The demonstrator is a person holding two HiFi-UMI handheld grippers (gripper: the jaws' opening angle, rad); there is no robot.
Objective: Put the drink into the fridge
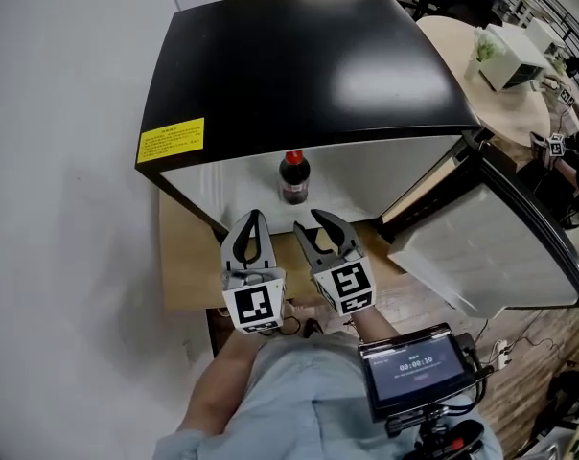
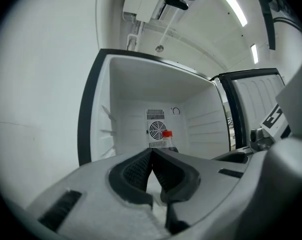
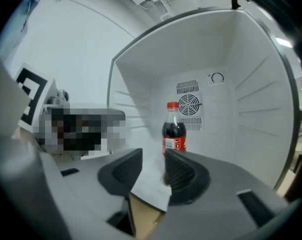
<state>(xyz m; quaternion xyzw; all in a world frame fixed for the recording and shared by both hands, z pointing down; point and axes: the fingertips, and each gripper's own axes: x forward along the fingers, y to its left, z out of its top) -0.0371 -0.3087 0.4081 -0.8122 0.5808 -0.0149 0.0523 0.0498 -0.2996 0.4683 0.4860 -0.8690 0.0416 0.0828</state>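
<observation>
Drink: we see the dark cola bottle with a red cap and red label [image 1: 293, 177] standing upright on the white floor of the black-topped mini fridge [image 1: 299, 65], in the middle of the head view. In the right gripper view it stands in front of the round fan grille [image 3: 189, 104] on the back wall.

Right gripper [image 3: 153, 166]: its fingers stand apart with nothing between them. The bottle is just beyond their tips and nothing touches it.

Left gripper [image 2: 152, 154]: its fingers are together at the tips and hold nothing. It sits beside the right one at lower centre of the head view.

Door: the white-lined fridge door [image 1: 491, 247] hangs wide open at the right of the head view.

Progress: we judge the drink already placed, with the door left to close.

Risk one: the bottle is tall and narrow and appears to stand near the front of the cavity. A forward twitch of the right fingers could tip it out.

Risk two: pulling back at a slant could catch a finger on the bottle's side.

Risk three: a hard swing of the door could jolt the fridge and topple the bottle, or the door lining could strike it if it stands too far forward.
</observation>
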